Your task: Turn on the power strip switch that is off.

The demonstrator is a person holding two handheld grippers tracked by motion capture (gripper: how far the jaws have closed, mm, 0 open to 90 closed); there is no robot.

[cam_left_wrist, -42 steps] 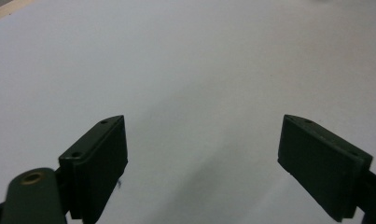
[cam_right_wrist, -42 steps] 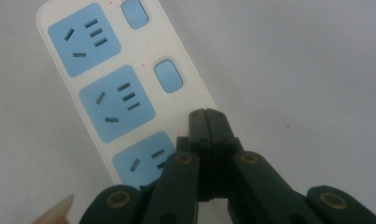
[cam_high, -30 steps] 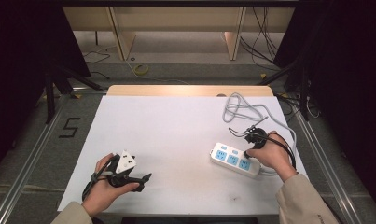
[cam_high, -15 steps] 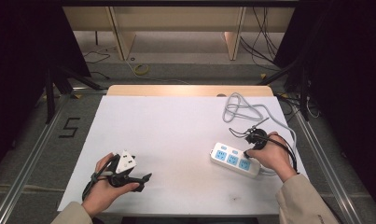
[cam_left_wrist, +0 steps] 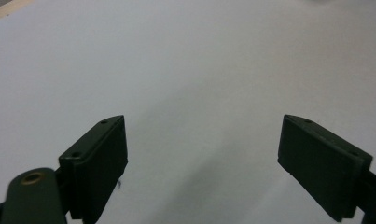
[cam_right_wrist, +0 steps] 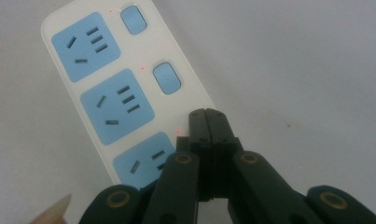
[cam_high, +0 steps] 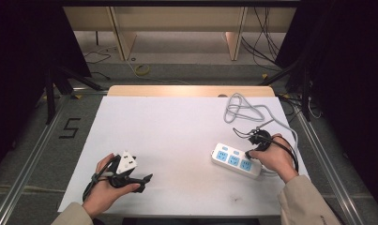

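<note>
A white power strip [cam_high: 237, 160] lies on the right side of the white table [cam_high: 177, 136]. It has three blue sockets and little blue buttons beside them. Its grey cord [cam_high: 245, 108] curls in loops behind it.

The right gripper [cam_right_wrist: 207, 114] has its jaws pressed tight together, with nothing between them. The tip sits right at the edge of the strip, where the button for the nearest socket would be. I think the person is pushing that button with the closed tip, though the jaws cover it, so I cannot see the button itself.

The left gripper [cam_high: 140, 178] rests low near the front left of the table, far from the strip. Its jaws are wide apart and hold nothing.

What could go wrong? The tip is narrow and the button is small. If it slips off to the side, it may press the white case and do nothing. A hard sideways push could also slide the strip, since nothing holds it down. The other hand is too far away to steady it.
</note>
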